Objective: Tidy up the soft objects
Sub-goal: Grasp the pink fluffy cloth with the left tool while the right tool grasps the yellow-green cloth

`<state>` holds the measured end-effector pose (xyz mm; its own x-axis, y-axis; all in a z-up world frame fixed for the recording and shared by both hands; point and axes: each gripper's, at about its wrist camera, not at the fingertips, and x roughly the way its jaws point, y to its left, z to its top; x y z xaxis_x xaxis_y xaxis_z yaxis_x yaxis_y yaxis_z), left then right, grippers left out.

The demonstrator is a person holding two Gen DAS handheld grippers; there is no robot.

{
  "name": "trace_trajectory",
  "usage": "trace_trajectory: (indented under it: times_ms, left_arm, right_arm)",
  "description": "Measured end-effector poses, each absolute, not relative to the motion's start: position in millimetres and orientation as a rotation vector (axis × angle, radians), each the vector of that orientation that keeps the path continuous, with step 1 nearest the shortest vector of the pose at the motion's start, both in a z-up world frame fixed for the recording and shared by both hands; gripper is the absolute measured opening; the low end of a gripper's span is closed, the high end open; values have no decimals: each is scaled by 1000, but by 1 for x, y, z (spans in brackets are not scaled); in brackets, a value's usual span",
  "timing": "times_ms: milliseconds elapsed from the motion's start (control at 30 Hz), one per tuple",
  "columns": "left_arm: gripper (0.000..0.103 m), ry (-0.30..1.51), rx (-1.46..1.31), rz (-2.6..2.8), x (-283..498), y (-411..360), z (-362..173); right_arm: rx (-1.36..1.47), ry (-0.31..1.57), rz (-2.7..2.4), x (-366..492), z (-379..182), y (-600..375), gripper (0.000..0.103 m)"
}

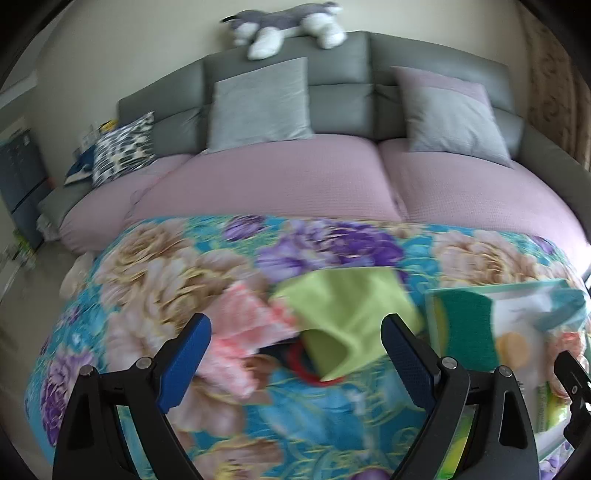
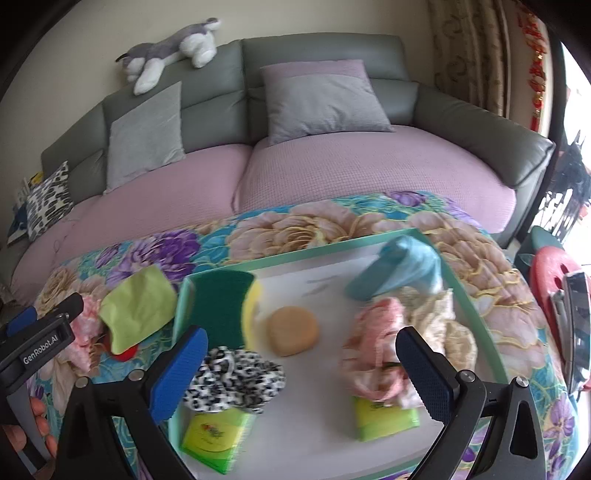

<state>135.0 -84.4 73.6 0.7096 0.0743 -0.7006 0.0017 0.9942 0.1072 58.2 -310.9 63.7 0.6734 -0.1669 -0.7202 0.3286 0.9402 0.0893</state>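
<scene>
A light green cloth (image 1: pixel 347 314) lies on the floral blanket (image 1: pixel 159 280), partly over a red ring (image 1: pixel 314 376), with a pink cloth (image 1: pixel 243 325) to its left. My left gripper (image 1: pixel 295 358) is open just above them. In the right wrist view my right gripper (image 2: pixel 299 369) is open over a white tray (image 2: pixel 291 284) with a green rim. The tray holds a green-and-yellow sponge (image 2: pixel 221 299), an orange round sponge (image 2: pixel 291 330), a black-and-white scrunchie (image 2: pixel 232 380), a pink-and-cream cloth (image 2: pixel 384 343), a blue cloth (image 2: pixel 399 273) and two green packs (image 2: pixel 214 439).
A grey sofa (image 2: pixel 317 48) with pink seat covers stands behind, with grey cushions (image 1: pixel 258 103), a patterned cushion (image 1: pixel 122 147) and a plush husky (image 1: pixel 288 26) on its back. A red stool (image 2: pixel 550 280) stands at the right. The left gripper also shows in the right wrist view (image 2: pixel 40 321).
</scene>
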Motion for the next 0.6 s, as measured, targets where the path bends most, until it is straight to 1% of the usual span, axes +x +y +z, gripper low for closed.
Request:
trace_trajectory:
  times_ms: [233,600]
  left_arm:
    - [94,819,34,170,134,-22,66]
    - [94,836,-46,260,121,39,60]
  right_arm:
    - [187,810,-191,74,60,-270,103]
    - [178,817,-91,93,53,-225,103]
